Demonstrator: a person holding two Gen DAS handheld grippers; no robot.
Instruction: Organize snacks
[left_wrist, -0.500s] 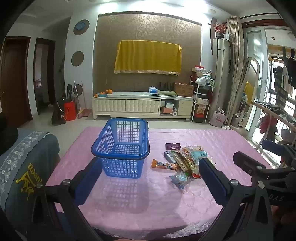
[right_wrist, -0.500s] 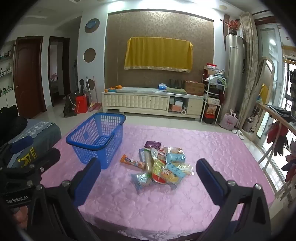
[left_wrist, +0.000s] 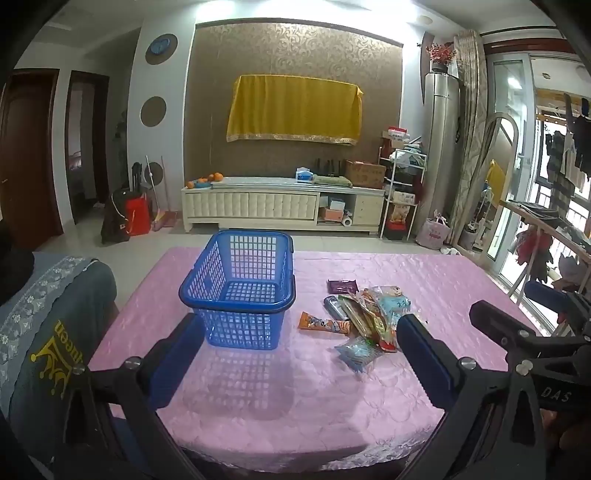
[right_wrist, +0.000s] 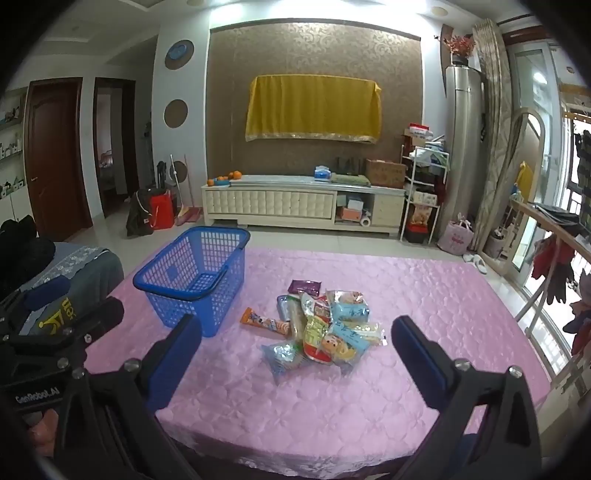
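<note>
Over the pink quilted tablecloth (right_wrist: 332, 398) nothing has shifted since a moment ago, so sorting hasn't begun: my left gripper (left_wrist: 295, 354) and right gripper (right_wrist: 295, 350) both gape wide, empty. The crinkly foil snack packets (right_wrist: 321, 328) lie heaped beside the empty blue plastic lattice basket (left_wrist: 240, 288).

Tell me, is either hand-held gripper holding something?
Nothing is held. The left hand-held gripper and right hand-held gripper both gape open above the pink table.
</note>
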